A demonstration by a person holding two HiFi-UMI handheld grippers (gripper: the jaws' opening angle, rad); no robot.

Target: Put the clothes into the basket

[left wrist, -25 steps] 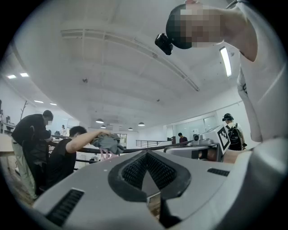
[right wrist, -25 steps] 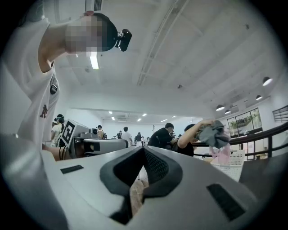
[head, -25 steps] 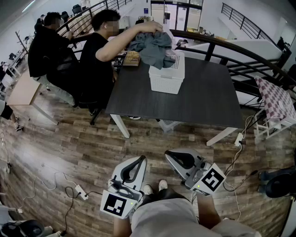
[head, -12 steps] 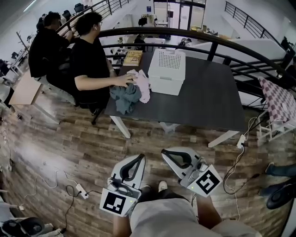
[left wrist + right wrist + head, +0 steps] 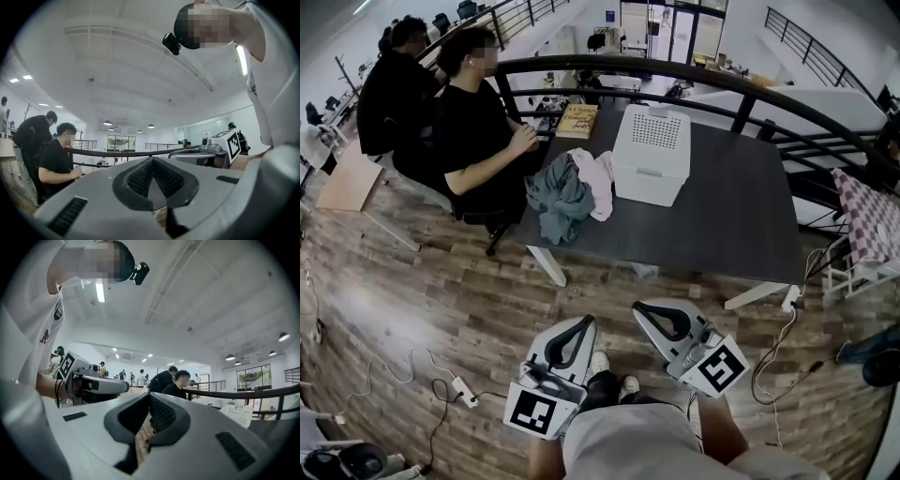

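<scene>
A white perforated basket [image 5: 652, 155] stands on the dark table [image 5: 722, 216], and its wall also shows in the right gripper view [image 5: 240, 414]. Left of the basket a grey-blue garment [image 5: 559, 202] and a pink garment [image 5: 601, 180] lie heaped at the table's edge. My left gripper [image 5: 586, 322] and right gripper [image 5: 643, 311] hang low near my body, over the floor and well short of the table. Both are shut with nothing between the jaws, as the left gripper view [image 5: 151, 160] and the right gripper view [image 5: 149, 395] also show.
A person in black [image 5: 473, 131] sits at the table's left side, hands near the clothes, with a second person [image 5: 394, 89] behind. A book [image 5: 578, 120] lies at the table's far corner. A black railing [image 5: 750, 89] curves behind. Cables and a power strip [image 5: 465, 389] lie on the wooden floor.
The seated person lifted the clothes out of the basket, put them on the table beside it, then drew the hand back. My grippers have barely moved.
</scene>
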